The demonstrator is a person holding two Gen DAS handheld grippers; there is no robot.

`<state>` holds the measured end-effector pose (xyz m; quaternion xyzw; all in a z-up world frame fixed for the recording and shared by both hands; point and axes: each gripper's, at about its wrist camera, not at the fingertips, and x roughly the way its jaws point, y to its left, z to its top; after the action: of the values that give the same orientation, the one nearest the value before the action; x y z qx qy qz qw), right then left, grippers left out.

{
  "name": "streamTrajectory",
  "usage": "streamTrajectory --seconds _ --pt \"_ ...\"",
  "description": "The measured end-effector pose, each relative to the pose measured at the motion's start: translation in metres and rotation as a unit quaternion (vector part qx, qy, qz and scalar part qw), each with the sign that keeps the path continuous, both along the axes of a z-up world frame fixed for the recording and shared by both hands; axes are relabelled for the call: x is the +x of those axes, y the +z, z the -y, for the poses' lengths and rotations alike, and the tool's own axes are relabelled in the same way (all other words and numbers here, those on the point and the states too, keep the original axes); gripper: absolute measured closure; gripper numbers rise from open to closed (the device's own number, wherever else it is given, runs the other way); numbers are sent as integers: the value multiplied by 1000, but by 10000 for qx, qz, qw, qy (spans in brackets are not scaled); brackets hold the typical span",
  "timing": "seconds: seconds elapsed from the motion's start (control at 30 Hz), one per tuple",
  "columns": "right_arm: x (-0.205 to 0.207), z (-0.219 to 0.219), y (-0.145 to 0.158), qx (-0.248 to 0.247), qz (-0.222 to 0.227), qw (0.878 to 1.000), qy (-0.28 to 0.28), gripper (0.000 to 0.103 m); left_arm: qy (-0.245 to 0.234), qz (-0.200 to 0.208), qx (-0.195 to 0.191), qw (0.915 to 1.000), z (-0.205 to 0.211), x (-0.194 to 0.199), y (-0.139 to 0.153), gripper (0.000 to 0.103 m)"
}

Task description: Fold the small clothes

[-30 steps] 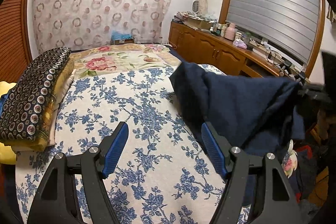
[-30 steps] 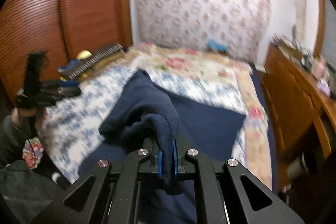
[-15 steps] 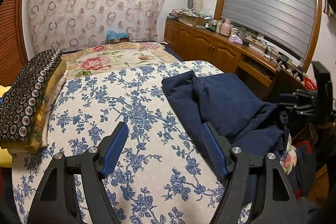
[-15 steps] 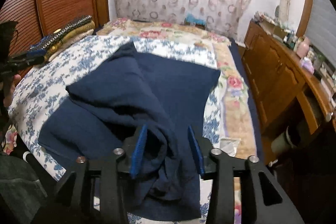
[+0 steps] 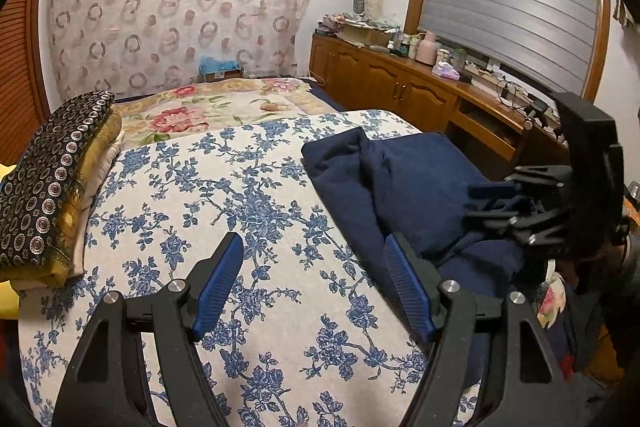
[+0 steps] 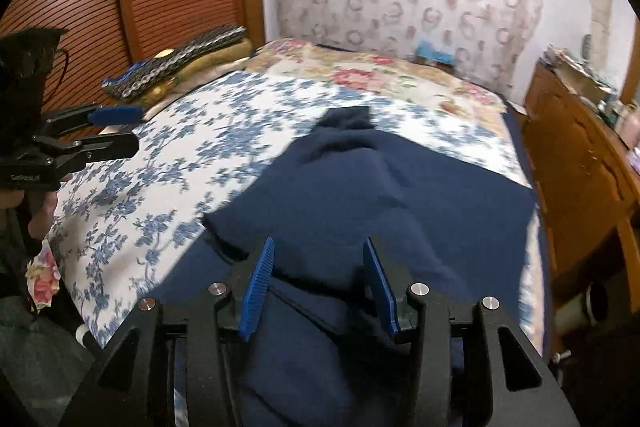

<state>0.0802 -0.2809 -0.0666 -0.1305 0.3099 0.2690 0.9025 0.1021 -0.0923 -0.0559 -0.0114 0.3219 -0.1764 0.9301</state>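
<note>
Both my tongs gape, the right tongs (image 6: 318, 281) having just let go over the crumpled navy garment (image 6: 380, 195) lying on the bed (image 6: 152, 163), so I should pinch one near corner with each, left tongs (image 5: 314, 285) too, and pull it flat
</note>
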Motion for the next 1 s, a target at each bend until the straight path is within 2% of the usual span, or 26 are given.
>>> streamTrajectory --seconds 0.2,0.37,0.67,0.7,0.73,0.77,0.8,0.9,1.0 --pt "17 -26 -8 -168 -130 9990 389 54 13 -26 -51 10000 -3 0 -4 29" --pt "29 -49 -19 -575 -359 9965 498 54 -1 -52 -80 10000 -3 -1 -6 29" --pt "57 -52 -33 -597 -594 9950 536 54 -17 -95 -93 9999 -1 -2 -8 29" --pt "57 -57 -36 -625 -569 9948 569 59 -22 -103 -93 9999 -1 -2 -8 29" --pt "55 -57 -36 -641 -568 9942 655 70 -25 -109 -94 9999 0 -2 -9 29" --pt "53 -59 -36 -658 -550 9937 721 75 -30 -114 -98 9999 0 -2 -9 29" --pt "51 -60 -35 -712 -501 9934 741 90 -33 -118 -100 9999 0 -2 -9 29" --pt "48 -53 -27 -649 -372 9947 704 96 -50 -122 -86 9999 1 -1 -10 29" --pt "40 -27 3 -92 -19 9991 404 97 -50 -136 -101 9998 2 0 -10 29"
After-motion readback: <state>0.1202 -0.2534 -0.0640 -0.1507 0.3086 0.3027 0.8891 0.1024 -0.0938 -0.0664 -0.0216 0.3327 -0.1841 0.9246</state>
